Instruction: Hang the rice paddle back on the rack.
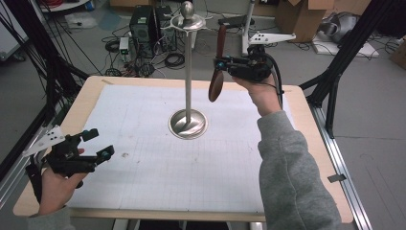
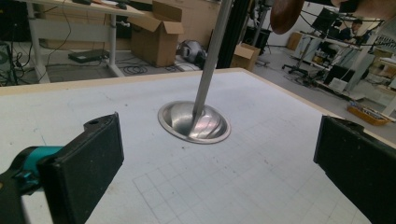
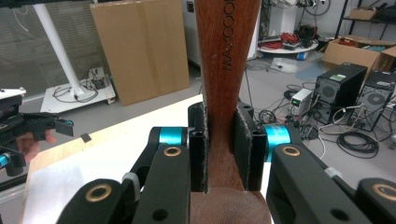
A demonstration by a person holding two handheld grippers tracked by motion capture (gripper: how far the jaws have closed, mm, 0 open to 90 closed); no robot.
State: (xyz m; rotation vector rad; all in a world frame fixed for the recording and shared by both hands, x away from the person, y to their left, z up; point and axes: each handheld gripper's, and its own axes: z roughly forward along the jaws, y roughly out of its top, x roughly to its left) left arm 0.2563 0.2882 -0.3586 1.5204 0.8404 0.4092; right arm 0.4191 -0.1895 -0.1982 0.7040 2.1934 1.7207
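Pinching wooden spoon [image 1: 218,72] upright in right tongs [image 1: 221,63], left tongs [image 1: 98,143] spread, empty

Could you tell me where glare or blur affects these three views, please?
High view: soft overall, glare on the stand's base. Left gripper view: bright streaks on that base, near pads blurred. Right gripper view: spoon handle sharp, lettering legible.

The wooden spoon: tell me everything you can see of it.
The wooden spoon is dark reddish-brown wood with a flat handle and an oval bowl. Letters are stamped along the handle, partly cut off in the right gripper view. It hangs roughly upright, bowl down, in the air above the far side of the table, right of the metal stand and apart from it. The right gripper clamps its handle between both pads; nothing else touches it.
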